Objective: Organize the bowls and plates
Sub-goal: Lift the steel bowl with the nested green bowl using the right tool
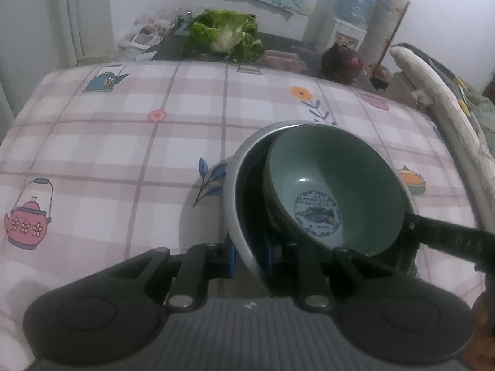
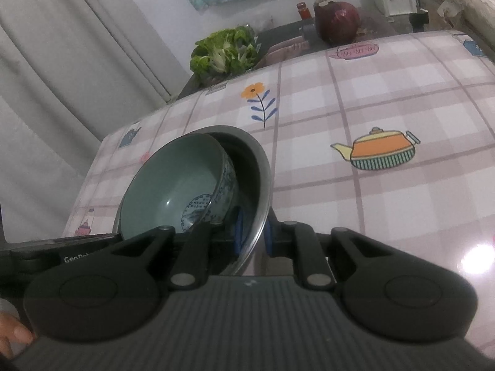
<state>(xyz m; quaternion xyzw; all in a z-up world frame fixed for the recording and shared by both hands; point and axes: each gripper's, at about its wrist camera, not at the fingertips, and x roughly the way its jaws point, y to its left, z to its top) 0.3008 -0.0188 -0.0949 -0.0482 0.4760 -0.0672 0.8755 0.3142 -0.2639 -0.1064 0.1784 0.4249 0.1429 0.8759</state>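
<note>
Left wrist view first: we see the bench (image 1: 123, 142) under its checked teapot cloth, and near its right side the metal bowl (image 1: 235, 185) with the green bowl (image 1: 337, 182) nested inside, tilted. Our left tool (image 1: 250, 255) is clamped narrow on the metal rim; our right tool (image 2: 252, 236) pinches the opposite rim likewise. We judge two grips are there to keep the stack level for a lift.

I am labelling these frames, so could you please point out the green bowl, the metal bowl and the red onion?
green bowl (image 1: 337, 167): left wrist view, inner wall.
metal bowl (image 2: 263, 167): right wrist view, rim.
red onion (image 2: 337, 21): right wrist view, front skin.
</note>
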